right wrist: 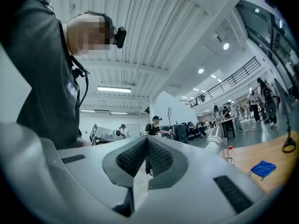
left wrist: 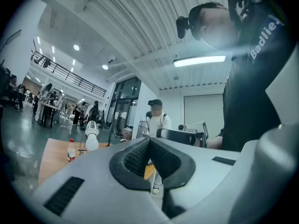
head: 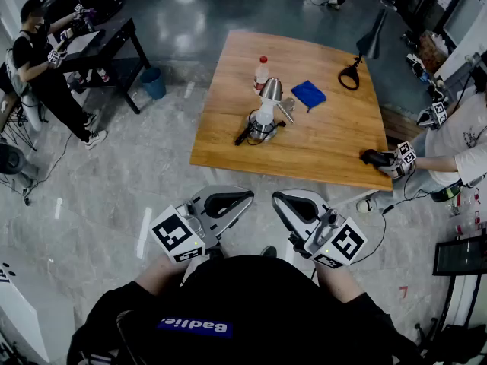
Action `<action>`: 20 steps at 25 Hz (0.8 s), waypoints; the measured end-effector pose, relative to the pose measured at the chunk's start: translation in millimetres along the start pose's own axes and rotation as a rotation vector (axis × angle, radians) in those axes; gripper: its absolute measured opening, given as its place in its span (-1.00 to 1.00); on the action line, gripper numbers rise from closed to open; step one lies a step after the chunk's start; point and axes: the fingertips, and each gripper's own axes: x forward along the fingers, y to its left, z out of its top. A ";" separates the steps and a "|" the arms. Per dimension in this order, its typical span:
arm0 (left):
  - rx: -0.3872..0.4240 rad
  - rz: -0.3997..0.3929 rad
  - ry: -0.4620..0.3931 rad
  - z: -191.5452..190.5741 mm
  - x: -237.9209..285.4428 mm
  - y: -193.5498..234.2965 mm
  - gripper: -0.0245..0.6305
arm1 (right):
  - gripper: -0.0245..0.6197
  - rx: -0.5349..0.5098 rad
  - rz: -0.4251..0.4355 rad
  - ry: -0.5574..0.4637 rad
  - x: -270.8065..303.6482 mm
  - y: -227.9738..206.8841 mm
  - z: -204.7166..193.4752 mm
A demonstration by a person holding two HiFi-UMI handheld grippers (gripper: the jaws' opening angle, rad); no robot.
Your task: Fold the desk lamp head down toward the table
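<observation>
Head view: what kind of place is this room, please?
Probably a large lab or workshop hall used for recordings: a polished grey floor, a square light-brown wooden table, and other people holding marker-cube grippers, like the person in black.

Big hall w/ glossy grey floor [head: 114, 196]. Wooden table [head: 319, 147] at centre; black desk [head: 114, 40] top-left, blue bin [head: 153, 82] just beside it. White ribbed ceiling [left wrist: 126, 27], strip light [left wrist: 199, 60] lit, mezzanine railing [left wrist: 70, 76], tall glass doors [left wrist: 124, 108].
</observation>
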 end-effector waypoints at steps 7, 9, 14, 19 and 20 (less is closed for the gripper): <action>-0.003 0.000 -0.003 -0.3 0.7 -0.5 -0.93 | -0.94 0.003 0.001 0.004 0.3 -0.9 -0.7; -0.005 0.003 -0.001 -0.7 1.4 0.0 -0.93 | -0.93 0.003 0.005 0.004 0.4 -1.2 -0.3; -0.013 0.007 0.002 -4.4 7.8 0.9 -0.93 | -0.93 0.010 0.024 0.001 -4.0 -2.9 -1.1; -0.003 0.029 0.035 -13.9 22.5 11.5 -0.93 | -0.94 0.001 0.025 0.012 -13.9 -20.5 -2.5; -0.002 0.039 0.044 -16.8 25.9 14.9 -0.93 | -0.94 0.000 0.027 0.014 -17.1 -25.3 -3.2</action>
